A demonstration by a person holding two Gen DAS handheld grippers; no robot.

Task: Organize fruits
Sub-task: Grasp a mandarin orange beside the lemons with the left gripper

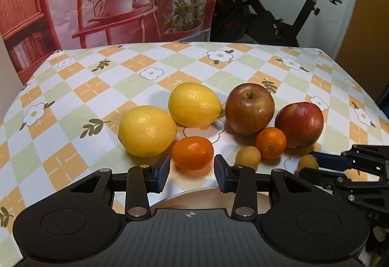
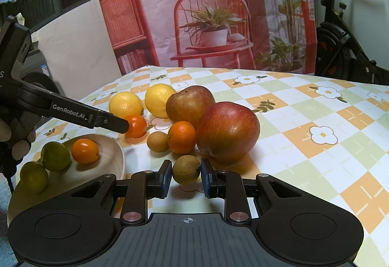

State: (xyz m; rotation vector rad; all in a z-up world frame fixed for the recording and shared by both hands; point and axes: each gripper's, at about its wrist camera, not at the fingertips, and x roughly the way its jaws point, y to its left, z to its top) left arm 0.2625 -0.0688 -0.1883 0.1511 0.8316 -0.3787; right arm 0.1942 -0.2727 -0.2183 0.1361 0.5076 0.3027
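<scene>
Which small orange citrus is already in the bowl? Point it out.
The small orange citrus lying in the bowl beside two green limes; the other two sit on the tablecloth.

Checked orange, pale green and white with white flowers across the worktop (image 1: 97,87); plain yellow on both lemons (image 1: 147,130), bright orange on the tangerines (image 1: 192,152), mottled red and green on the apples (image 1: 250,108), dull tan on the small round fruits (image 2: 186,169), green on the limes (image 2: 55,156), cream on the bowl (image 2: 114,152), black with blue pads on each claw (image 1: 192,171).
</scene>
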